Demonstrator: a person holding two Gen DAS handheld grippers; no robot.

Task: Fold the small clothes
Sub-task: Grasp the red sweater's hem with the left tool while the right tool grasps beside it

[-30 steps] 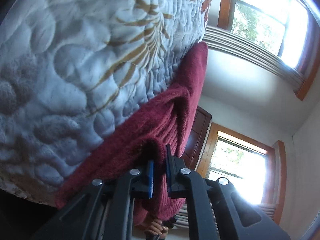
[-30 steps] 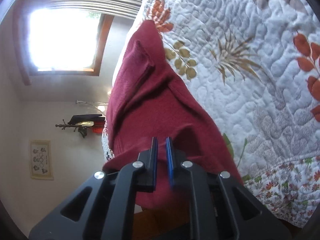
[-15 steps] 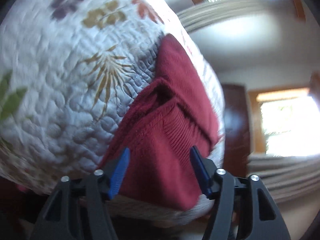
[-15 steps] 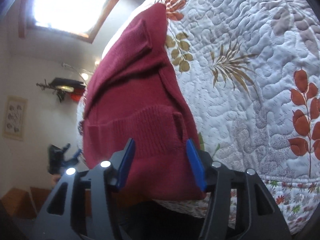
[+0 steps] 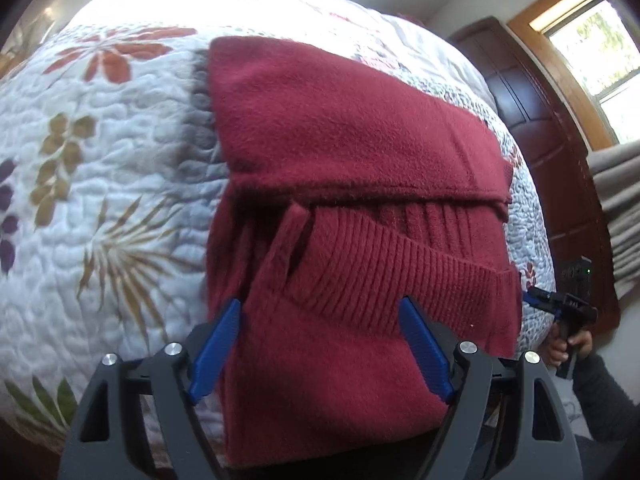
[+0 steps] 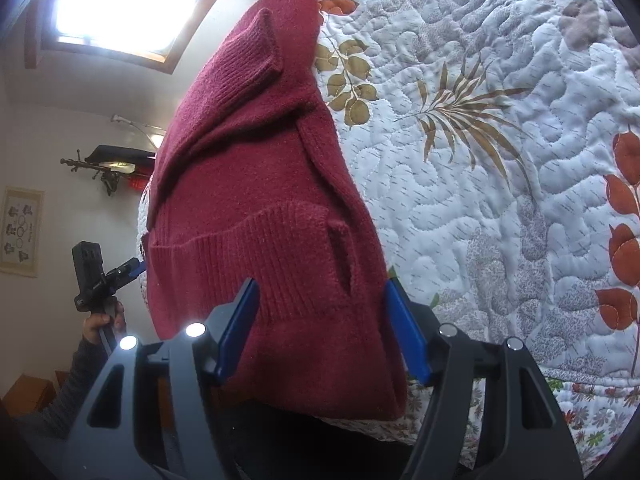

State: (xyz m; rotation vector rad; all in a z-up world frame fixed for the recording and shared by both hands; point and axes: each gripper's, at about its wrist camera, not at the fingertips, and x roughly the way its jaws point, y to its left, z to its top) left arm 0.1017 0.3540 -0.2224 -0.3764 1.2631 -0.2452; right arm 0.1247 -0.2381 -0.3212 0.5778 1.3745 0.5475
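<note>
1. Sunlit bedroom, with a quilted floral bedspread (image 5: 100,184) covering the bed.
2. Left claw (image 5: 320,344) is spread wide, its blue fingers (image 5: 214,346) on either side of the sweater's near edge, gripping nothing.
3. Right claw (image 6: 320,328) is likewise spread, blue fingers (image 6: 406,330) flanking the ribbed hem without pinching it.
4. A maroon knit sweater (image 5: 352,152) lies folded flat on the bedspread near the bed's edge, its ribbed hem (image 6: 272,264) turned toward the claws.
5. Wood-framed windows (image 6: 120,4) sit beyond the bed.
</note>
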